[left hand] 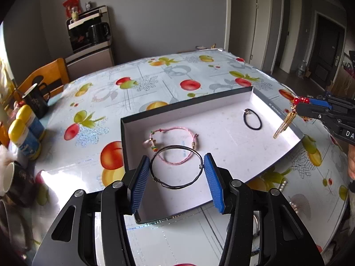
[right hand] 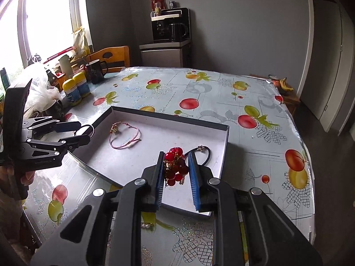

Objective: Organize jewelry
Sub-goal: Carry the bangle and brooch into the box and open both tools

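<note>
A shallow tray (left hand: 188, 102) (right hand: 155, 146), white inside with dark walls, lies on the fruit-print table. In it are a pink cord bracelet (left hand: 175, 128) (right hand: 114, 129) and a black hair tie (left hand: 244, 119) (right hand: 208, 153). My left gripper (left hand: 176, 156) (right hand: 85, 133) hovers over the tray's near-left corner, shut on a thin black wire bangle (left hand: 177, 147) stretched between its blue pads. My right gripper (right hand: 176, 153) (left hand: 297, 108) is above the tray's right side. It is shut on a red bead cluster (right hand: 175, 166) (left hand: 300, 99) whose gold chains (left hand: 283, 125) dangle.
Mugs (right hand: 96, 71) and yellow-capped bottles (left hand: 22, 133) (right hand: 75, 88) crowd the table's left edge by a wooden chair (right hand: 111, 55). Pearl pieces (right hand: 146, 225) (left hand: 284, 184) and a metal ring (left hand: 256, 223) lie on the cloth in front of the tray. Bananas (right hand: 285, 84) sit beyond the far right corner.
</note>
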